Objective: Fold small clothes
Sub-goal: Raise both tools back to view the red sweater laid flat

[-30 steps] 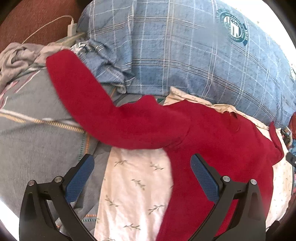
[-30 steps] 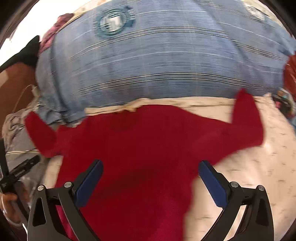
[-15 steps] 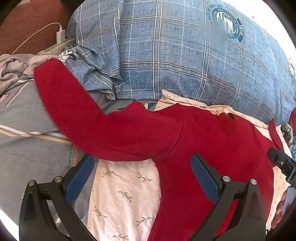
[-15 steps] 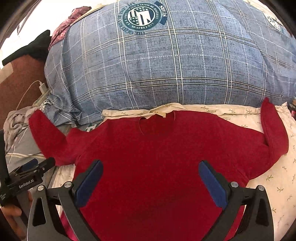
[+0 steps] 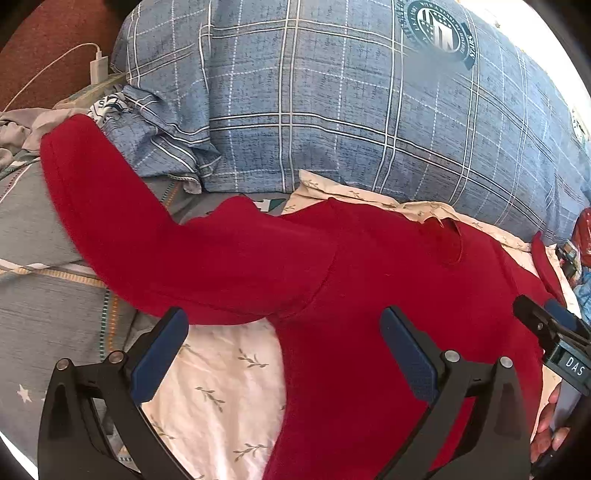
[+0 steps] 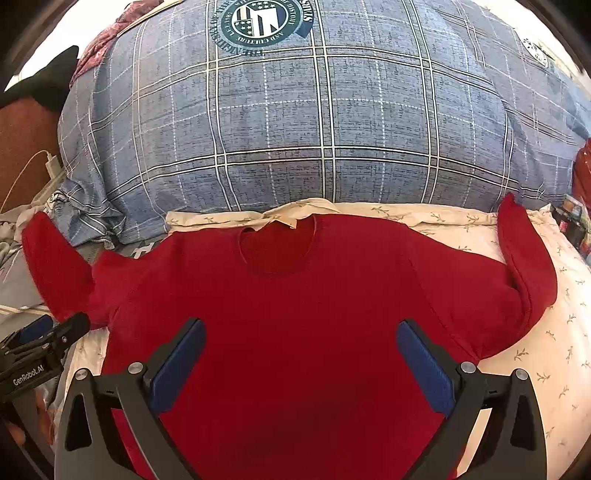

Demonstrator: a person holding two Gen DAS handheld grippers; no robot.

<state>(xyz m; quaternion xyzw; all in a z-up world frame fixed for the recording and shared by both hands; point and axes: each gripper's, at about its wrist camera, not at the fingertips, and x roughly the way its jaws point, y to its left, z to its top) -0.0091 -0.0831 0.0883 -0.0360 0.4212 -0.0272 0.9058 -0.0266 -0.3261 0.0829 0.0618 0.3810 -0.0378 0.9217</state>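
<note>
On the left, the left hand-held gripper is seen spread wide, its 2 blue-padded fingers held above the cloth with nothing pinched between them. Whether the tips touch the fabric cannot be told. Beneath it, the red sweater is laid flat on a cream leaf-print sheet, with its left sleeve stretched out over a grey bedspread toward a white charger. Behind the neckline, a blue plaid pillow is propped; its round navy emblem bears ringed lettering too small and distorted to be read with certainty. To the right, the right hand-held gripper is likewise spread wide over the sweater's chest, and nothing is gripped. The right sleeve is bent upward at the pillow's edge. In the right wrist view "GenRobot.AI" is printed on the left gripper's body; in the left wrist view "DAS" is read on the right one's.
</note>
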